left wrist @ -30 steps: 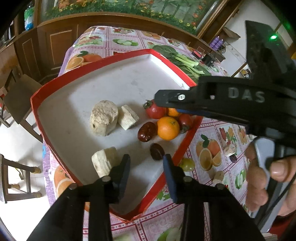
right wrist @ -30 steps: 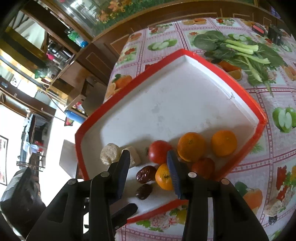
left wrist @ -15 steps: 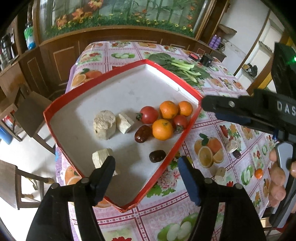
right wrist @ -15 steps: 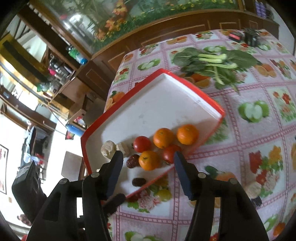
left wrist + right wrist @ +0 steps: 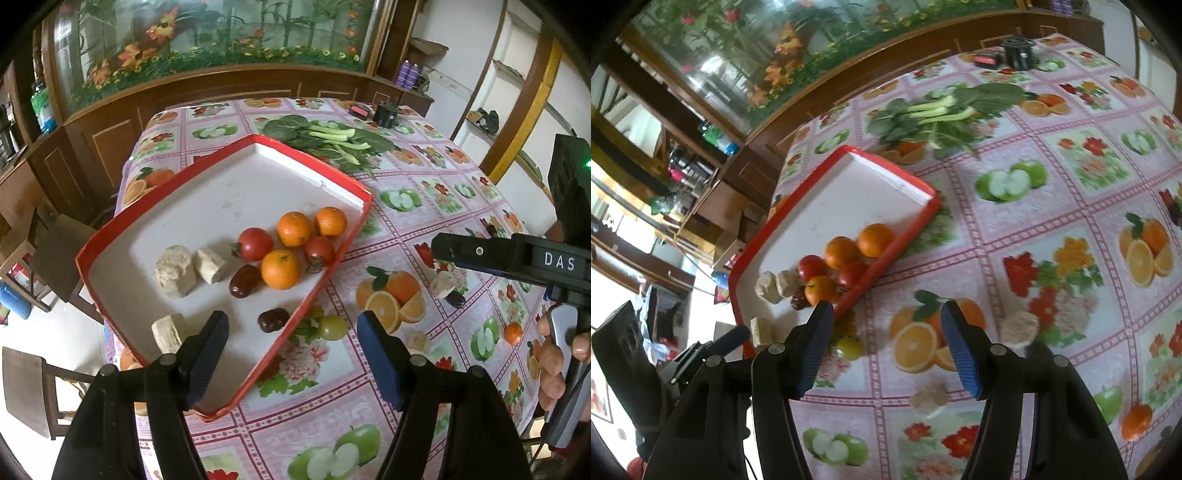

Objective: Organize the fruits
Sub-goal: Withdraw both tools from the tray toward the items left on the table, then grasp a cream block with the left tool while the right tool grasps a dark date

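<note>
Fruit is gathered in a red-rimmed tray (image 5: 110,236) on a glossy fruit-print cloth (image 5: 424,206).

Three round oranges (image 5: 280,268), two smooth tomatoes (image 5: 255,243), two wrinkled dates (image 5: 244,280) and rough beige chunks (image 5: 173,271) are seen on the tray's white floor; a green fruit (image 5: 333,327) is left just outside its rim. Both the left gripper (image 5: 291,354) and right gripper (image 5: 886,345) have just been opening and are held apart, empty. One chunk (image 5: 168,332) is partly hidden by a ribbed pad.
</note>
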